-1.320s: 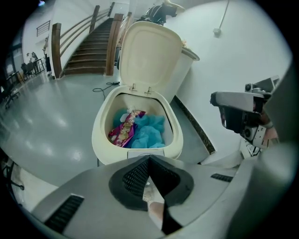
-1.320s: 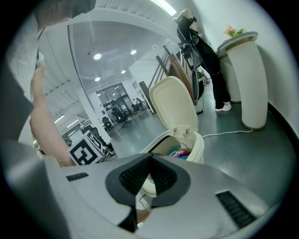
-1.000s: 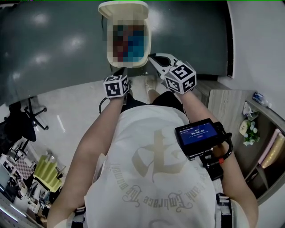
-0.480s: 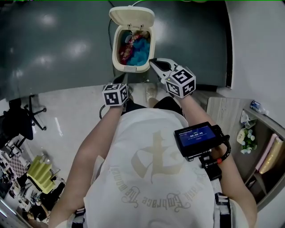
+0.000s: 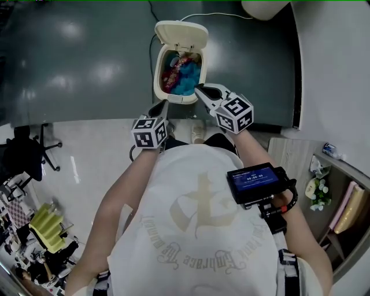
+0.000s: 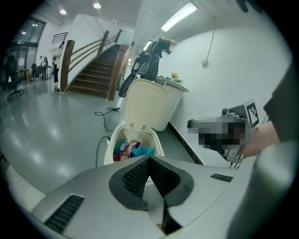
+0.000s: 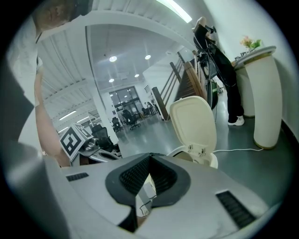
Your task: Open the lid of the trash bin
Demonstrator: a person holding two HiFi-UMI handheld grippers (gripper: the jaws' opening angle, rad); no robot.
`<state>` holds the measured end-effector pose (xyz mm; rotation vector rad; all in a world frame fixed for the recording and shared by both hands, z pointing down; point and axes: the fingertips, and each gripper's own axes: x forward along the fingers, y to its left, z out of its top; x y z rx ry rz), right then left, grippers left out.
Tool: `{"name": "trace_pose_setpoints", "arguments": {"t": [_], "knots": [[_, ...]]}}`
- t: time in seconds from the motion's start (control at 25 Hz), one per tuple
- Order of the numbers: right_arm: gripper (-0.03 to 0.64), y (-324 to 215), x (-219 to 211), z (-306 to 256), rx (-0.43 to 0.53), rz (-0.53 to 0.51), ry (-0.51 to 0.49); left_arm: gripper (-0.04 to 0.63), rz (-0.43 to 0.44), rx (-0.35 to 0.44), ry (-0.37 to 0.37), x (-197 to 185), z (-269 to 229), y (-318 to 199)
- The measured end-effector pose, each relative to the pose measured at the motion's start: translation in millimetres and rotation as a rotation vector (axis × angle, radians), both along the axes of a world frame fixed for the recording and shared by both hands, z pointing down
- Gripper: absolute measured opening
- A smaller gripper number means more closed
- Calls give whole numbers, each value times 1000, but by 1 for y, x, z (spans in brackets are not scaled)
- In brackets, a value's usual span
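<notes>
The cream trash bin stands on the grey floor with its lid swung up and back, and colourful rubbish shows inside. My right gripper is shut and empty, its tip beside the bin's near right rim. My left gripper is shut and empty too, just short of the bin's near edge. In the left gripper view the open bin and raised lid lie straight past the shut left gripper. The right gripper view shows the lid upright beyond the shut right gripper.
A cable trails on the floor behind the bin. A tall white pedestal stands by the wall past the bin. A shelf with flowers is at my right, an office chair at my left. A screen device rides on my right forearm.
The head view has shifted, so bin and grippers sit lower in the picture. The lid stays open and both grippers keep their places by the bin's near rim.
</notes>
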<state>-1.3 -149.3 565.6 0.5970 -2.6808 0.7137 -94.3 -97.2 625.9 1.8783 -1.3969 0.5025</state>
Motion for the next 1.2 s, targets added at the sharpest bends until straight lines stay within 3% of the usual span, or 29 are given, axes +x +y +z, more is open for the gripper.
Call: {"name": "trace_pose_setpoints", "arguments": {"t": [0.28, 0.48, 1.2], "knots": [[5, 8, -6, -33, 35, -26, -24, 15, -14, 121, 41, -5, -60, 2], [5, 9, -1, -48, 60, -38, -37, 15, -33, 166, 100, -2, -84, 4], [5, 14, 33, -62, 84, -27, -17, 15, -40, 268, 61, -11, -121, 8]]}}
